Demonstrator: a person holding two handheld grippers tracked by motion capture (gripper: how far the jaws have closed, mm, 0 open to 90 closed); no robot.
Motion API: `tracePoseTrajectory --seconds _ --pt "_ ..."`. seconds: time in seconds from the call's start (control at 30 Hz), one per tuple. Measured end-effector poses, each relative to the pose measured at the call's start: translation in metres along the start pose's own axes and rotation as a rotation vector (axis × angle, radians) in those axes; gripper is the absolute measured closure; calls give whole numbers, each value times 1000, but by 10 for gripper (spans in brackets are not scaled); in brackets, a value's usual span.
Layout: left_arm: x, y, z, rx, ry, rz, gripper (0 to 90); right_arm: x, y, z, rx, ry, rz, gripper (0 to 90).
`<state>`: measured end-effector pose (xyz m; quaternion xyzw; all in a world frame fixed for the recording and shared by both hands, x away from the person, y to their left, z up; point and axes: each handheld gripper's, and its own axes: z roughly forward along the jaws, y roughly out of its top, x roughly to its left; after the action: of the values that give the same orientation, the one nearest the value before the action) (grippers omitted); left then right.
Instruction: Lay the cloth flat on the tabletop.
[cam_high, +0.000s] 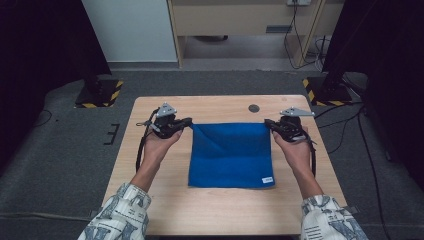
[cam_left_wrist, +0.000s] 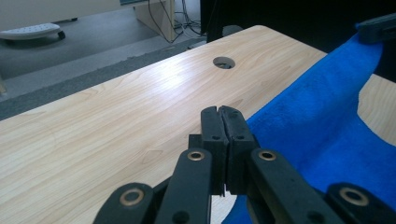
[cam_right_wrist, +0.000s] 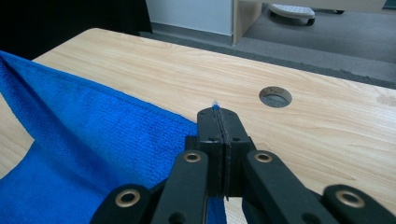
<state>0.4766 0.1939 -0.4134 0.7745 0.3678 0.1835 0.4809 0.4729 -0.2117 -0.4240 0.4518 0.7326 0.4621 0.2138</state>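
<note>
Both grippers' fingers (cam_left_wrist: 223, 135) pinch the blue towel's (cam_high: 230, 155) twelve-o'clock corners above the tabletop (cam_high: 220, 210), so folding seems barely begun.

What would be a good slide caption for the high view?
Two hand-held grippers pinch the far corners of a blue cloth on a wooden table.

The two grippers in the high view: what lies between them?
The far edge of the blue terry cloth stretches between the left gripper and right gripper, each clamped on a corner.
</note>
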Motion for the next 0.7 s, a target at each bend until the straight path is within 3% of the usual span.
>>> tracePoseTrajectory --seconds 0.7 --pt "28 -17 36 50 38 -61 886 -9 -2 48 75 -33 35 893"
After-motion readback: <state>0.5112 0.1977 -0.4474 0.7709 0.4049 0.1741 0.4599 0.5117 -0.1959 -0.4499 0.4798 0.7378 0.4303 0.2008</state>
